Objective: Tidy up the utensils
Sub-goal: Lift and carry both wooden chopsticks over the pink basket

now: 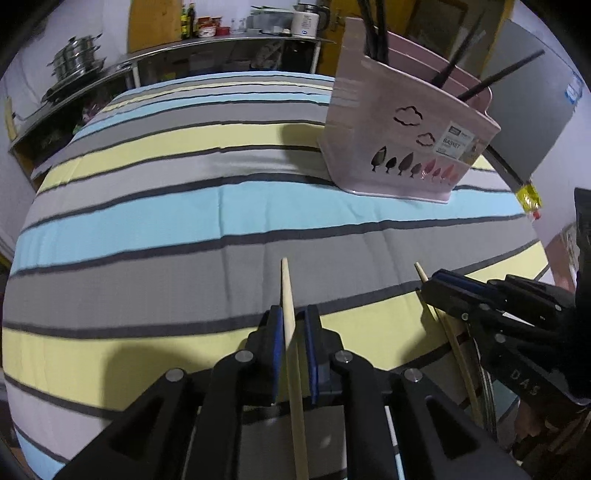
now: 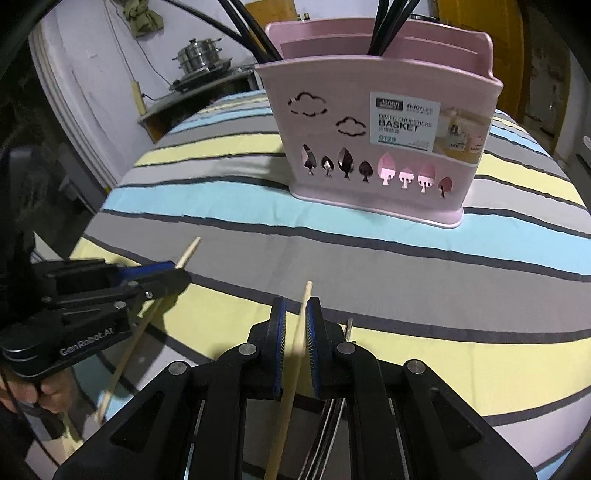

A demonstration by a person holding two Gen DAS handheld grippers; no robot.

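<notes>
A pale wooden chopstick [image 1: 289,295] runs lengthwise between the blue-padded fingers of the left gripper [image 1: 295,321], its tapered tip poking out ahead over the striped tablecloth [image 1: 147,221] and its rear end passing back under the gripper body; the fingers are drawn in close against the stick, though a sliver of gap shows on one side, so whether the clamp is firm cannot be told for sure. A second wooden chopstick [image 2: 303,314] sits the same way in the right gripper [image 2: 296,321], pressed between its ribbed blue pads [image 2: 311,343], tip forward. In the left wrist view the right gripper [image 1: 439,280] appears at the right edge with its chopstick [image 1: 421,271] jutting past the fingertips; in the right wrist view the left gripper [image 2: 166,271] shows at the left, marked with white lettering, its chopstick [image 2: 188,253] angled toward the middle of the table. Farther ahead on the cloth stands a pink divided chopstick basket [image 2: 369,147], upright, with cloud and tree cut-outs and a white label on its front wall. Several black chopsticks [image 2: 388,29] already lean inside its compartments. Beyond the table, stacked steel pots [image 1: 75,55] rest on a metal counter [image 1: 221,44].
</notes>
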